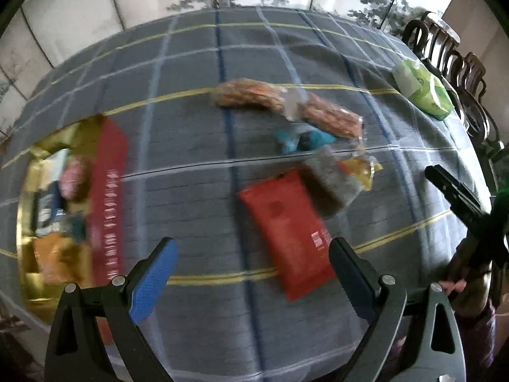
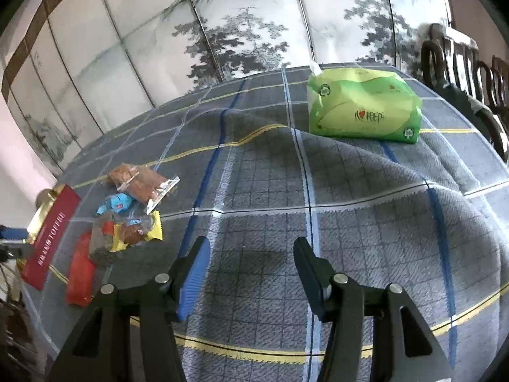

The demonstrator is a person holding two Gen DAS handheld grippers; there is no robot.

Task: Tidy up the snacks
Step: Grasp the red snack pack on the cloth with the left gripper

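- Broadly, a desk (image 2: 350, 222) under a rucked grey checked cloth, with every snack lying loose on it or already boxed.
- At the left edge, a red-and-gold box (image 1: 108, 197) lying open (gold tray, red side wall), several small packets inside, blurred past telling apart.
- Far right, well apart from the rest, a green tissue pack (image 2: 362, 105); probably not a snack, so best left alone.
- Near the middle, a red packet (image 1: 289, 232), flat on the cloth, just ahead of the left tongs (image 1: 254, 273) and partly between their tips.
- Left tongs spread wide, clamped on nothing; pointing steeply down at the cloth.
- Right tongs (image 2: 251, 273) partly apart, also empty, over bare cloth, well away from the pile.
- Touching the red packet's far end, a dark clear-wrapped snack (image 1: 327, 184) overlapping a yellow packet (image 1: 366, 168).
- Behind those, two clear-wrapped brown cakes (image 1: 286, 105) and a small blue candy (image 1: 299, 140).
- Risks from here (judgement only):
  - closing on the red packet's edge could pinch the cloth too and drag the whole pile;
  - a flat, slick wrapper could slip from the pads;
  - lifting it could flick the dark snack resting against it;
  - the blurred left view hints at haste, so a mis-aimed grab.
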